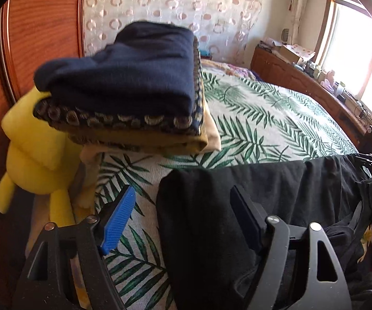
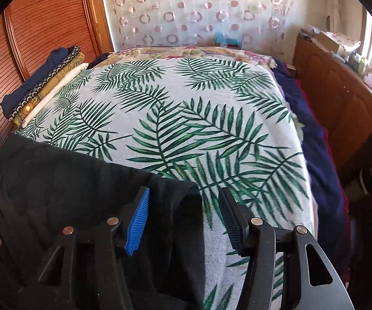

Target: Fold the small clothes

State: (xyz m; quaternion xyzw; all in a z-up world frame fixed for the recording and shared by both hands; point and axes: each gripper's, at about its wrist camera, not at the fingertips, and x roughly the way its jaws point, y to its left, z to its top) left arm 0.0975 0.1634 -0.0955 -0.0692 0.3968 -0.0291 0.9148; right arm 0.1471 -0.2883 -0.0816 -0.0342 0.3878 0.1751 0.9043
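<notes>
A palm-leaf bedspread [image 2: 186,108] is flanked by wooden panelling [image 2: 30,38]. Both the left gripper [image 1: 183,217] and right gripper [image 2: 183,219] are spread wide, empty. The black garment [image 2: 69,180] is cut off below.

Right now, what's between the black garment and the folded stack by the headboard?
Only bare palm-leaf bedspread. The right wrist view shows it clearest: the black garment lies at the near edge, the folded stack sits far left by the wooden headboard, and no clothing lies between.

A stack of folded clothes topped by a navy knit piece [image 2: 34,82] sits at the far left corner of the palm-leaf-print bed cover [image 2: 186,118]. A black cotton garment [image 2: 64,180] lies along the near edge, toward its left. A yellow plush toy [image 1: 34,152] stands left of the stack, off the cover's left edge.
</notes>
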